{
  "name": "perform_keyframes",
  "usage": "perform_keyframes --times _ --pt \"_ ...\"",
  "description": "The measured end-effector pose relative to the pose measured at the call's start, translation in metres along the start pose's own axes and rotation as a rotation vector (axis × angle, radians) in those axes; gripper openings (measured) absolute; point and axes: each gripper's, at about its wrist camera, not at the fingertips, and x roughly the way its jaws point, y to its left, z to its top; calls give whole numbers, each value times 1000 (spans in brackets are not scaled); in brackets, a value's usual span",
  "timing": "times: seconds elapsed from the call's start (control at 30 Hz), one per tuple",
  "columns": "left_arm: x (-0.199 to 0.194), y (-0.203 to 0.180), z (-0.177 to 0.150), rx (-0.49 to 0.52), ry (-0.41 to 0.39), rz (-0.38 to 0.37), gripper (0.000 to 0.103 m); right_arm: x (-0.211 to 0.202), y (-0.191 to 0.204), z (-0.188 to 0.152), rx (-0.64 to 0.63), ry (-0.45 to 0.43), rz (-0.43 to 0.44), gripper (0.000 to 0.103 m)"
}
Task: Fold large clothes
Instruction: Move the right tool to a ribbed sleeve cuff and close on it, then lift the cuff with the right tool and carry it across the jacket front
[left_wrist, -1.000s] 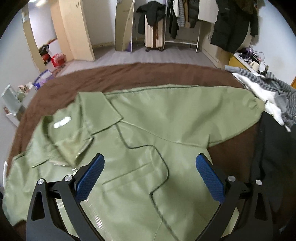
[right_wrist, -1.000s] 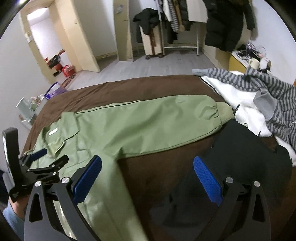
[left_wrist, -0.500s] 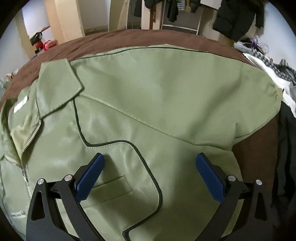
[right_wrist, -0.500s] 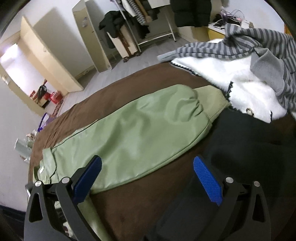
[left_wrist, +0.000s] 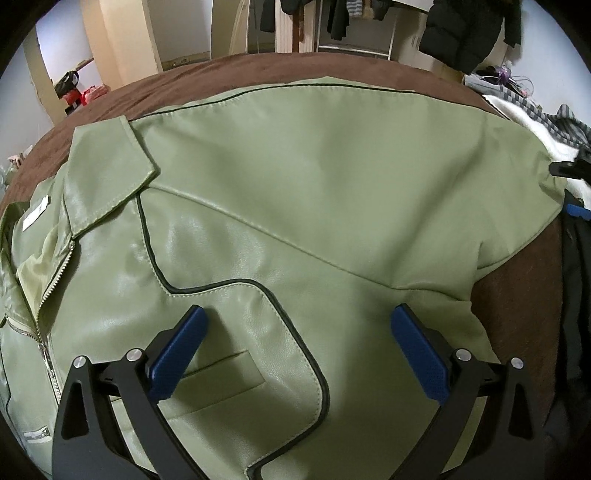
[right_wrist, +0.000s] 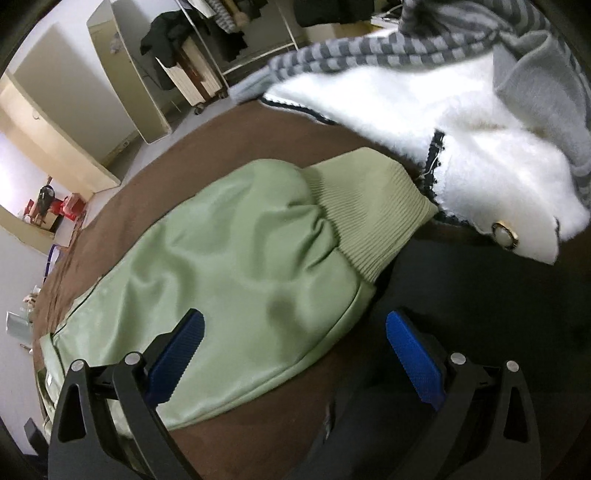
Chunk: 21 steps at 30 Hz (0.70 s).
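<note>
Pale green leather-like jacket (left_wrist: 332, 206): smooth, slight sheen, dark piping; metal zipper (left_wrist: 48, 314); ribbed knit cuff (right_wrist: 369, 206), matt. Brown bed cover (right_wrist: 258, 417): matt, suede-like nap. White garment (right_wrist: 461, 133): fluffy pile. Black gripper frames: matt plastic; blue finger pads (right_wrist: 413, 365): finely ridged.

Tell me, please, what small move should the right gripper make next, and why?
Probably ease the right gripper forward to the ribbed cuff and close on it. Both grippers are open and hold nothing, the green jacket lies flat on the brown blanket, and its sleeve is stretched straight out, not yet folded in.
</note>
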Motion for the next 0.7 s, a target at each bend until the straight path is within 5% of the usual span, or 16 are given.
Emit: perform_keyframes --times 0.2,0.37,0.4,0.5,0.7 --pt "1 -2 0 -3 -2 7 97 20 -2 14 -27 -6 17 98" --pt "1 -4 2 -2 -2 10 97 24 -10 23 12 -31 34 68" --pt "1 -4 2 -1 -4 10 97 23 -11 24 16 -35 22 52" --pt "1 -3 2 1 -4 12 97 19 -20 23 36 -43 72 31" --pt "1 -2 0 4 -10 12 97 0 -5 21 -36 -85 97 17"
